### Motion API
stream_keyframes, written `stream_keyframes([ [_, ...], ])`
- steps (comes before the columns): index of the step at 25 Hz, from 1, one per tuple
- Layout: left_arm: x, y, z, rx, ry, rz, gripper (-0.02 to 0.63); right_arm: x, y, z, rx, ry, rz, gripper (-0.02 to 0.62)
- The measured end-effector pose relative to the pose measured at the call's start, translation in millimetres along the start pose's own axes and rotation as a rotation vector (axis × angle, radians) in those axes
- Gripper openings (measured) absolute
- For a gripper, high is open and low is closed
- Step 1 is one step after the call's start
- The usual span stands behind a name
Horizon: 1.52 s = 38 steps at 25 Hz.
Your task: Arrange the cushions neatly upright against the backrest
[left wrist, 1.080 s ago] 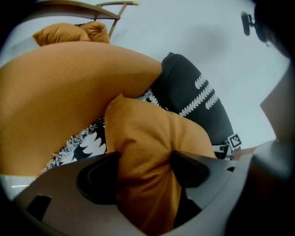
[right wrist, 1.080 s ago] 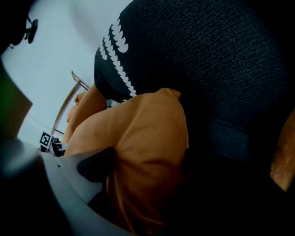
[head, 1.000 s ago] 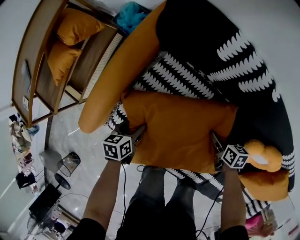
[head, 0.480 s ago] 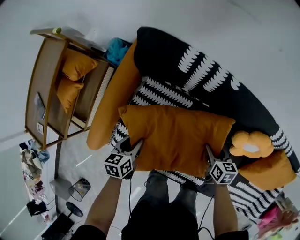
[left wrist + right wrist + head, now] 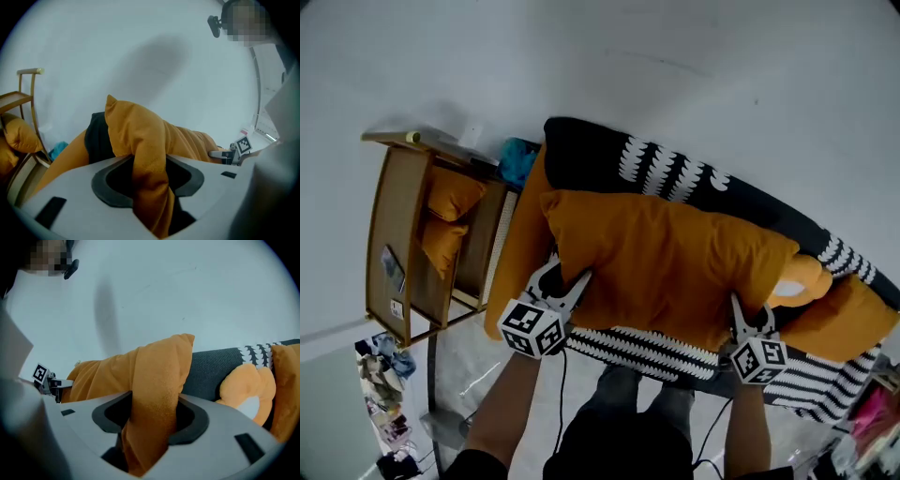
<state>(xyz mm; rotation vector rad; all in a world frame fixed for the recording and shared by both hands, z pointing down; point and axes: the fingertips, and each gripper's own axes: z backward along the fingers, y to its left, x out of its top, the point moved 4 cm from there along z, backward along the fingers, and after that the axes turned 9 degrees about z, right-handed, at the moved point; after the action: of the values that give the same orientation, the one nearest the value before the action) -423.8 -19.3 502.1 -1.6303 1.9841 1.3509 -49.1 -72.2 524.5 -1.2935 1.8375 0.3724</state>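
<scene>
Orange cushion (image 5: 666, 262), large and rectangular: I am holding it lifted over the seat of the sofa (image 5: 647, 349), with its long side running along the black, white-patterned backrest (image 5: 675, 173) and its near edge hanging above the striped front edge of the seat. I cannot tell whether its far side is touching the backrest. Left gripper (image 5: 565, 281): pinching the cushion's near left corner, with a thick fold of orange fabric bunching between the jaws. The jaws have just been closing on the fabric, then easing a little. Right gripper (image 5: 748, 317): clamping the near right corner in the same way, the jaws pressing on a fold of fabric after closing and easing slightly. Flower-shaped cushion (image 5: 797, 277), orange with a pale centre: lying toward the sofa's right end, partly hiding behind the big cushion's right corner. Second plain orange cushion (image 5: 844, 323): sitting at the sofa's right end. Long orange bolster (image 5: 517, 258): lying along the sofa's left end. Wooden rack (image 5: 394, 244): standing beside that left end and holding two small orange pillows (image 5: 450, 197). Teal cloth (image 5: 517, 159): sitting between the rack and the sofa's back left corner.
</scene>
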Motion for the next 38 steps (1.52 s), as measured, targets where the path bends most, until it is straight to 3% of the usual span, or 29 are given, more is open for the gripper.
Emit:
stream_keyframes([
  [10, 70.3, 10.3, -56.5, -0.058, -0.094, -0.101, 0.243, 35.8, -14.1, -37.4, -0.095, -0.161, -0.002, 0.259],
  [15, 56.1, 28.9, -89.9, 0.001, -0.049, -0.126, 0.278, 17.7, -23.1, -58.5, -0.134, -0.144, 0.021, 0.306],
  [20, 16.6, 61.3, -105.8, 0.120, 0.093, -0.133, 0.319, -17.2, -26.9, -75.0, -0.176, 0.004, 0.035, 0.375],
  [22, 8.1, 70.7, -108.6, 0.148, 0.098, -0.115, 0.331, -25.9, -28.6, -79.7, -0.194, 0.018, 0.029, 0.393],
  [30, 8.1, 72.2, -96.2, 0.217, 0.078, -0.111, 0.337, -26.9, -27.1, -74.2, -0.207, 0.039, 0.034, 0.407],
  [33, 13.5, 74.0, -76.7, 0.252, 0.040, -0.110, 0.345, -26.3, -28.8, -61.0, -0.202, 0.000, -0.043, 0.411],
  [35, 19.1, 67.6, -59.3, 0.245, 0.010, -0.108, 0.348, -25.7, -29.6, -41.1, -0.211, -0.027, -0.057, 0.411],
  [38, 27.4, 42.8, -36.6, 0.190, -0.027, -0.133, 0.347, -20.9, -21.7, -8.0, -0.211, -0.052, 0.021, 0.402],
])
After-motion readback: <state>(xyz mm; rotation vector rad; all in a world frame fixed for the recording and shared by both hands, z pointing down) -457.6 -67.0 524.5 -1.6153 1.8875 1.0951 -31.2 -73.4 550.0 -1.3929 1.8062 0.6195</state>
